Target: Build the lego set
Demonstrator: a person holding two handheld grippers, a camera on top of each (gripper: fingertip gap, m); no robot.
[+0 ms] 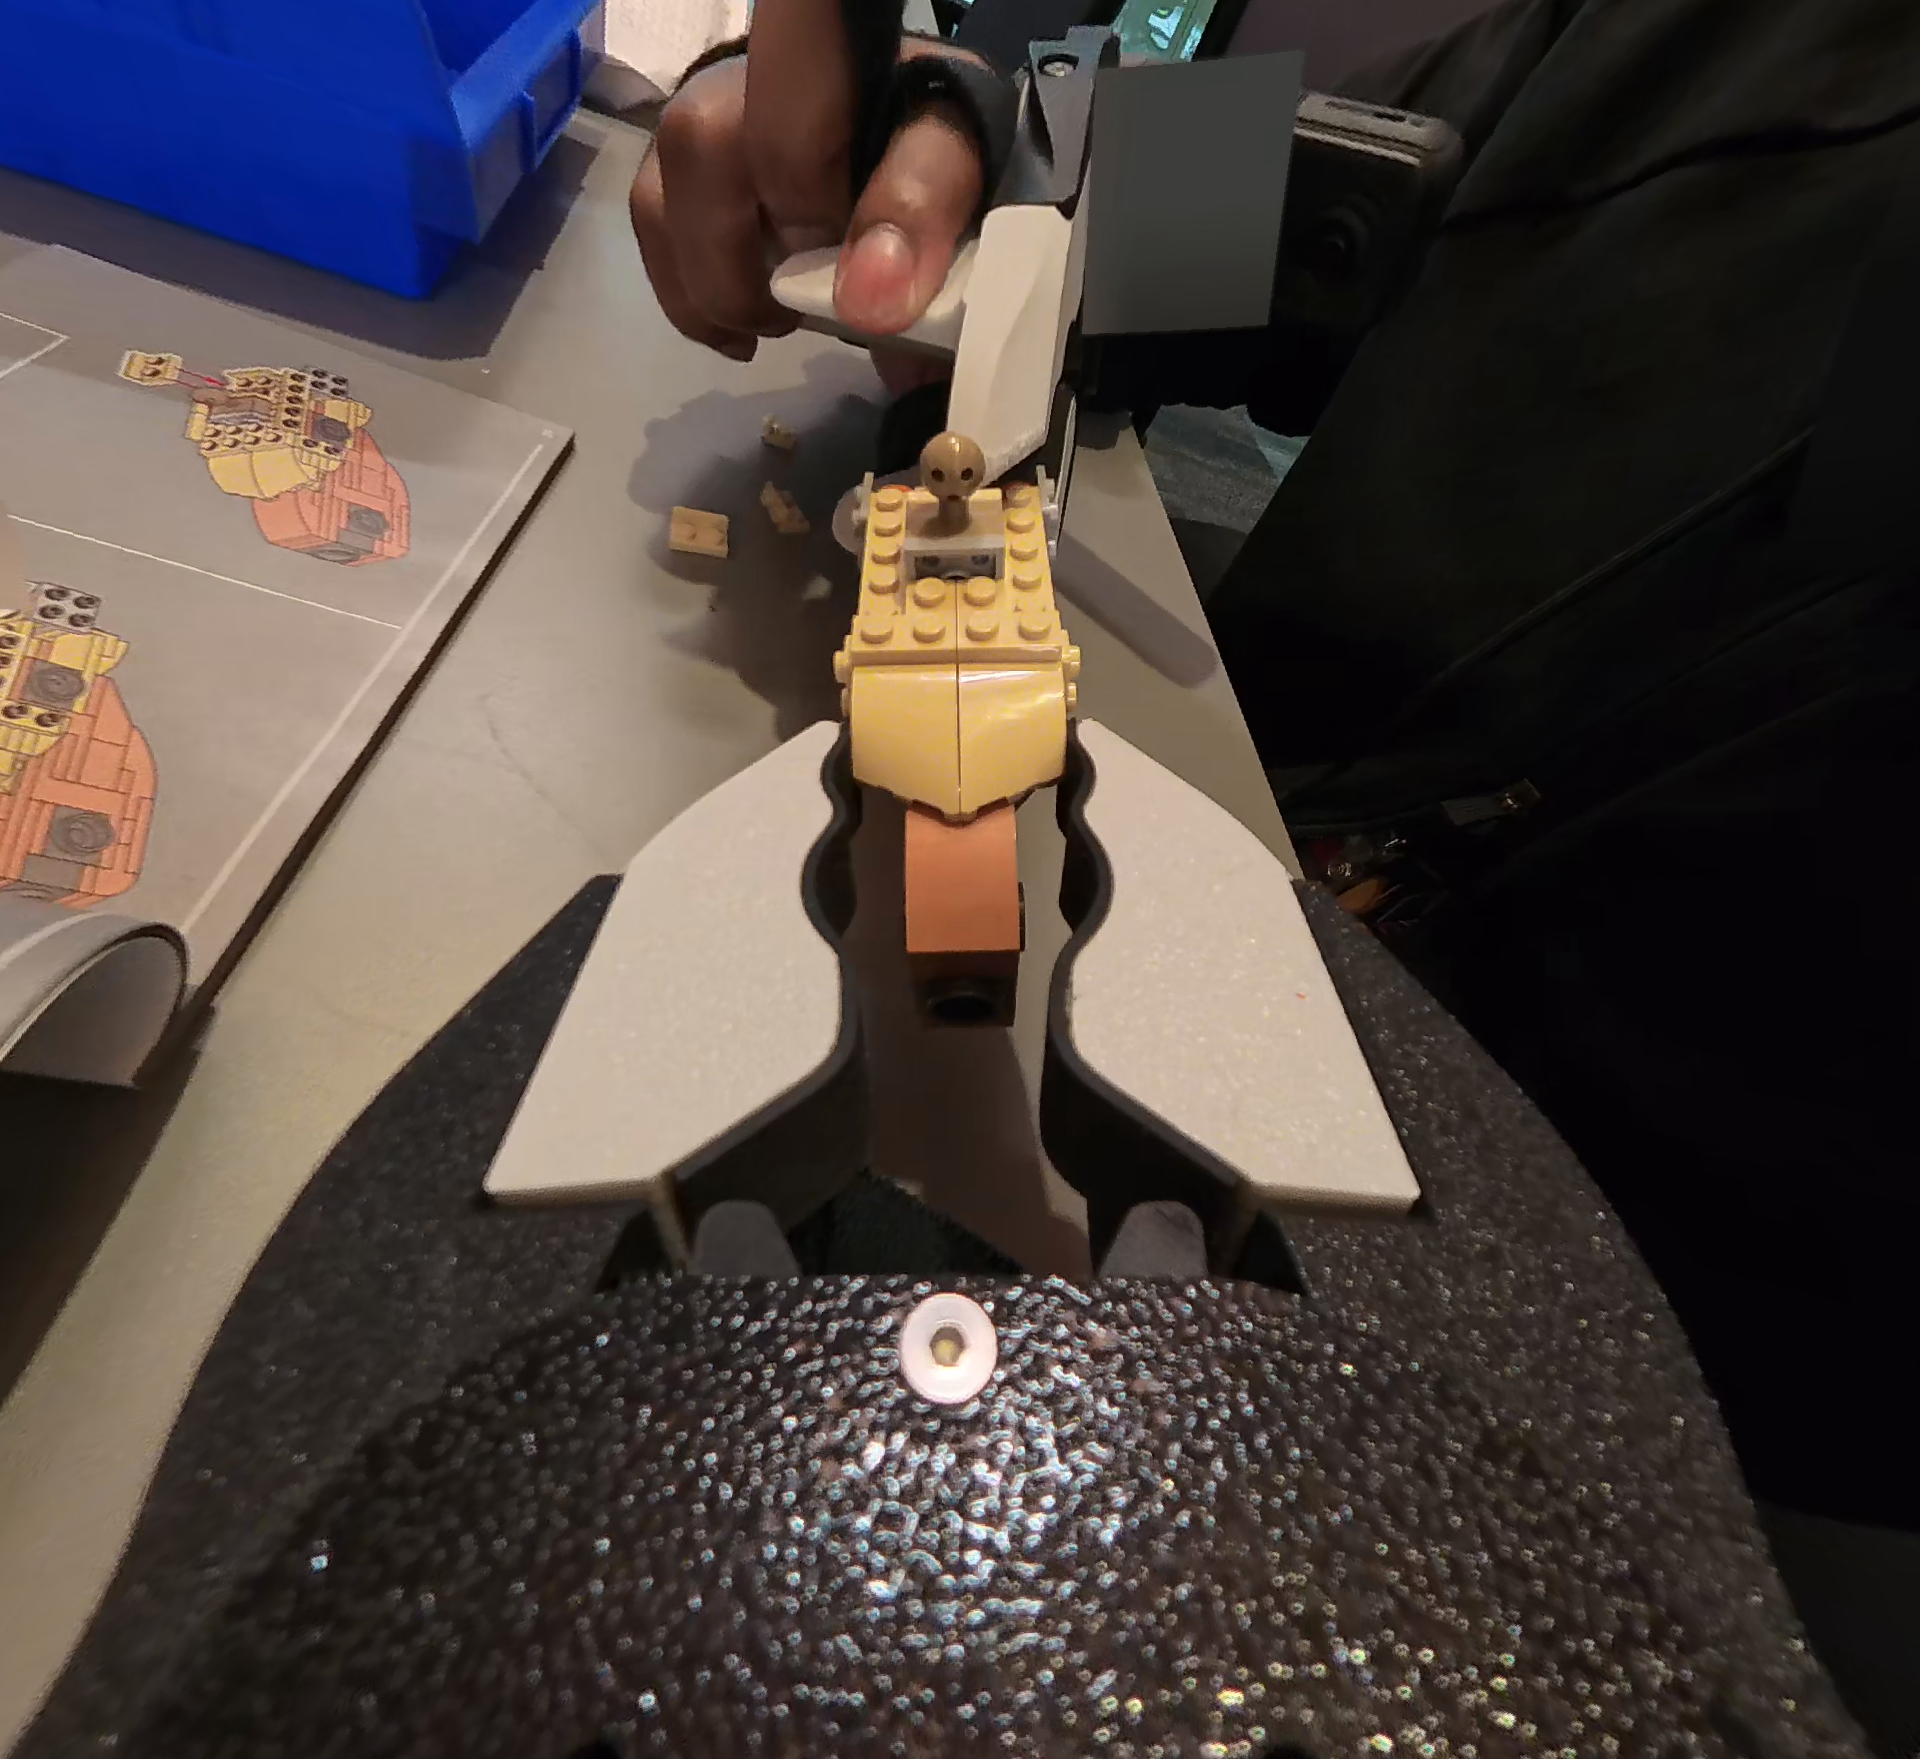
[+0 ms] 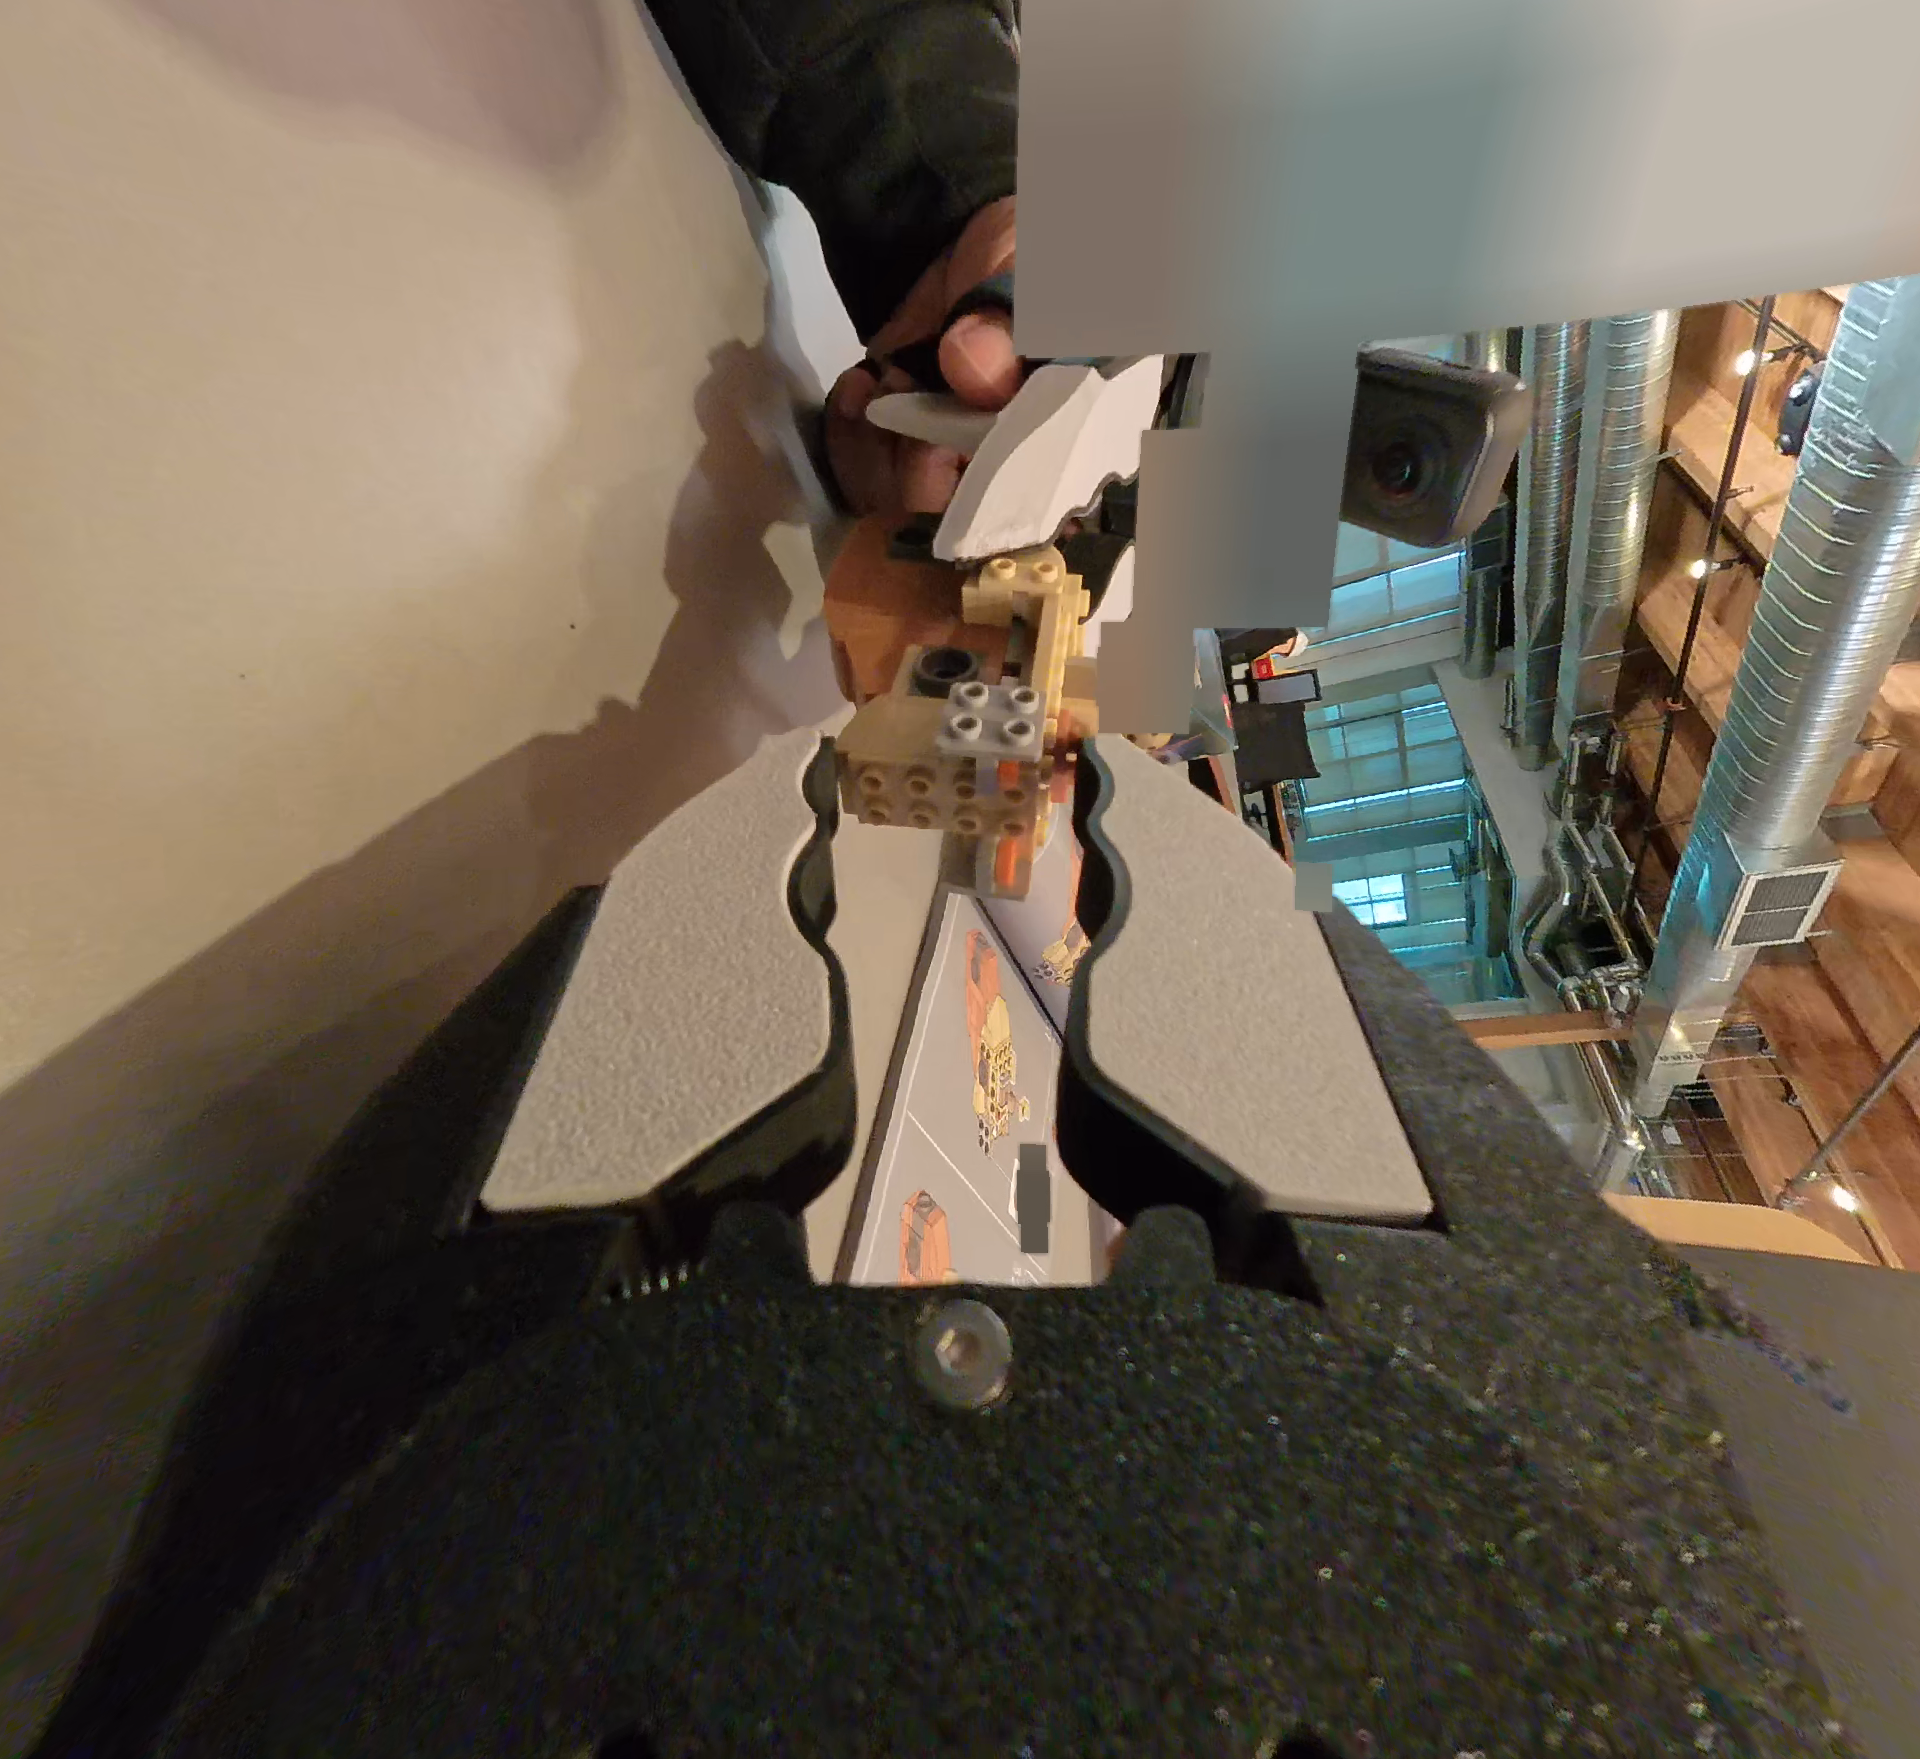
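A tan and brown lego model (image 1: pixel 956 701) is held in the air over the grey table (image 1: pixel 540 753). My left gripper (image 1: pixel 961 759) is shut on its rounded tan end, with a brown arched piece (image 1: pixel 961 888) between the fingers. A small dark-tan ball-headed piece (image 1: pixel 952 473) stands on a grey brick on top. My right gripper (image 2: pixel 956 774) is shut on the model's other end, a dark-tan block (image 2: pixel 914 774) with a grey 2x2 plate (image 2: pixel 992 717). The right gripper's white finger (image 1: pixel 1013 359) shows at the model's far end in the left wrist view.
An open instruction booklet (image 1: pixel 270 566) lies at the left, with a blue bin (image 1: pixel 260 47) behind it. Three loose tan pieces (image 1: pixel 698 530) lie on the table near the model. A person's hand (image 1: pixel 769 182) holds the right gripper. The table edge runs along the right. The tips of both grippers are at nearly the same place.
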